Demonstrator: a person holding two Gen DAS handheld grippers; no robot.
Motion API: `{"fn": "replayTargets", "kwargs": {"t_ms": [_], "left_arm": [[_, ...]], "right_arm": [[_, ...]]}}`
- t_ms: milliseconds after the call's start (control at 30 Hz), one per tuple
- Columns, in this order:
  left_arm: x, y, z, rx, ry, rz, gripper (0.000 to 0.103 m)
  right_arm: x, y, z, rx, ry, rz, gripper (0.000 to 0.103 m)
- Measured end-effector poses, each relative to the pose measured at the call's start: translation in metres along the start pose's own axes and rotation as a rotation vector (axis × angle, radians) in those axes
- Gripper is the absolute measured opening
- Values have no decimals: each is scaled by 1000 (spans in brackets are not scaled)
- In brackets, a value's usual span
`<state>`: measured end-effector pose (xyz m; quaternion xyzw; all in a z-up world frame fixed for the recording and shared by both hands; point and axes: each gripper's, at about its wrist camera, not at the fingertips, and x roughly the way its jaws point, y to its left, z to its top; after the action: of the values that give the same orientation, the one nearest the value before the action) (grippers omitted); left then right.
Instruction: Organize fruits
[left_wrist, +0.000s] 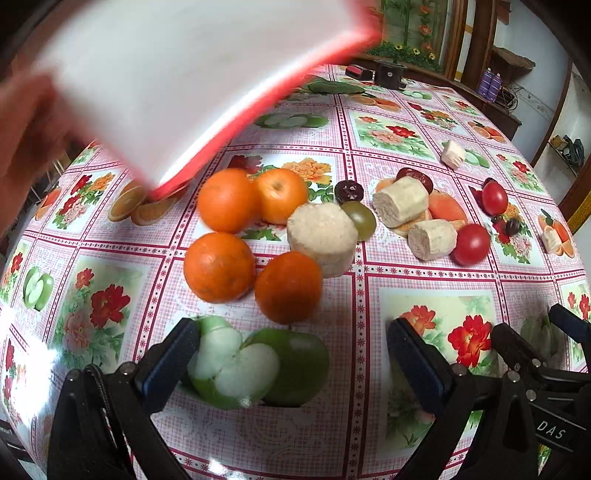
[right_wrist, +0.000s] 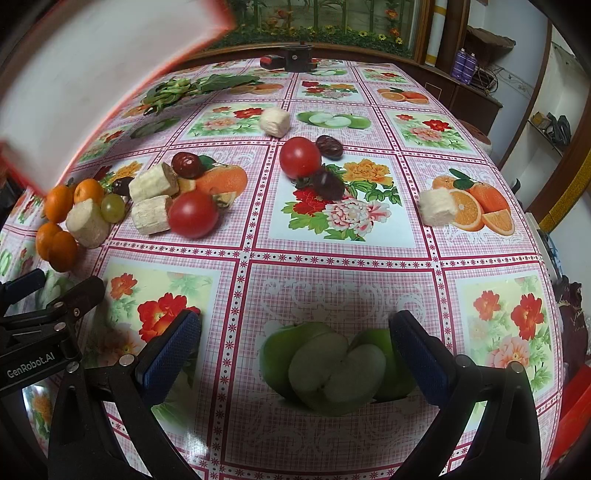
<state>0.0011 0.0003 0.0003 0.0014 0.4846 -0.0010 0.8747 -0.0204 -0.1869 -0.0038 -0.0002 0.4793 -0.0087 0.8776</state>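
My left tool (left_wrist: 293, 363) hangs with its blue-padded jaws spread wide and empty, low over the floral vinyl-covered surface (left_wrist: 424, 295); my right tool (right_wrist: 295, 356) is likewise agape and holds nothing. Just beyond the left tool sit four round orange mandarins (left_wrist: 221, 266), clustered together. Touching that cluster on the right is a pale cylindrical banana chunk (left_wrist: 324, 236), with a green grape (left_wrist: 360, 218) just beside it. Further right of the mandarins lie two red tomatoes (left_wrist: 471, 243) and more banana chunks. Above the mandarins, a blurred white red-rimmed tray (left_wrist: 184, 81) is tilted in a hand (left_wrist: 26, 147).
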Motion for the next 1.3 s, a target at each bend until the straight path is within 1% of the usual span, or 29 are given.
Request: {"fn": "replayTargets", "kwargs": {"t_ms": [1033, 1300], "left_arm": [[-1, 1, -1, 0, 0, 0, 103], [-1, 1, -1, 0, 0, -1, 103]], "right_arm": [[-1, 1, 3, 0, -1, 1, 103], [0, 1, 4, -9, -19, 7, 103]]}}
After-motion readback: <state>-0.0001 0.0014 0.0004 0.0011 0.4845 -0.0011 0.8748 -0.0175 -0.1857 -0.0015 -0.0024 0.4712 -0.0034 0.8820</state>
